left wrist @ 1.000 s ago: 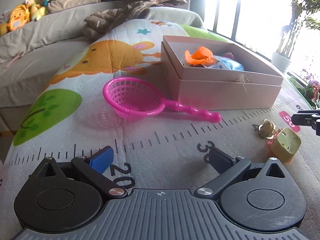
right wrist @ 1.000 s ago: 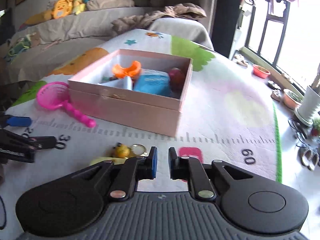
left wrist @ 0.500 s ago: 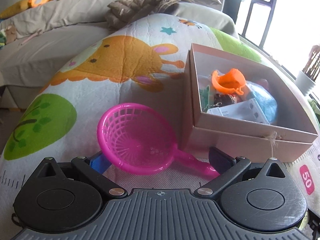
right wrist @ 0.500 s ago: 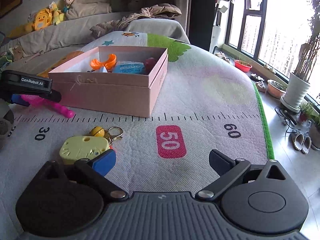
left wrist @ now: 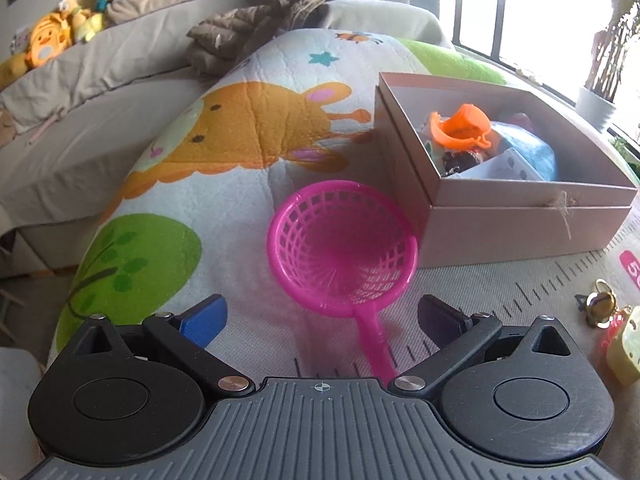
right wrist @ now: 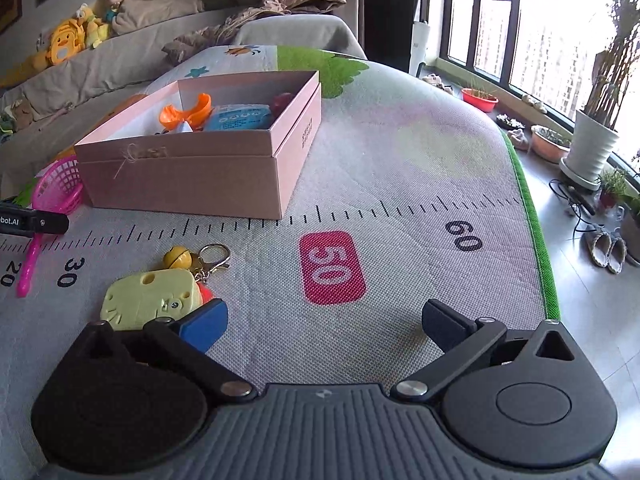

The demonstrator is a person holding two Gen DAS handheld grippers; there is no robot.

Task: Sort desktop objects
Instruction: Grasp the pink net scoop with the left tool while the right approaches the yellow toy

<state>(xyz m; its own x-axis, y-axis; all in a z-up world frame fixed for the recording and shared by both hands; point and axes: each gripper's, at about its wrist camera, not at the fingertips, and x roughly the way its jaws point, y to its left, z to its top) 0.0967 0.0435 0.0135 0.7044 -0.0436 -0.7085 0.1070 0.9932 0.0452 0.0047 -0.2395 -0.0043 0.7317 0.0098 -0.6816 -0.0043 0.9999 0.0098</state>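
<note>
A pink plastic sieve [left wrist: 344, 248] lies on the play mat, its handle pointing toward my left gripper [left wrist: 320, 316], which is open with the handle between its fingers, not touching. The sieve also shows in the right wrist view [right wrist: 60, 192]. A pink cardboard box [left wrist: 520, 220] to the right holds an orange toy [left wrist: 460, 124] and a blue pouch [left wrist: 532, 152]; it also shows in the right wrist view [right wrist: 192, 172]. A yellow cheese-shaped keychain [right wrist: 152, 300] with a bell [right wrist: 178, 258] lies just left of my open, empty right gripper [right wrist: 324, 320].
The mat [right wrist: 400, 184] carries a printed ruler with a red "50" patch [right wrist: 332, 268]. Its green edge [right wrist: 536, 232] drops to the floor on the right, with plant pots [right wrist: 592, 148] and slippers [right wrist: 608, 248]. A sofa with plush toys [left wrist: 52, 40] stands behind.
My left gripper has swung around the sieve so the handle now points at it and lies between its fingers. My right gripper opened a second ago and has shifted nearer the keychain.
</note>
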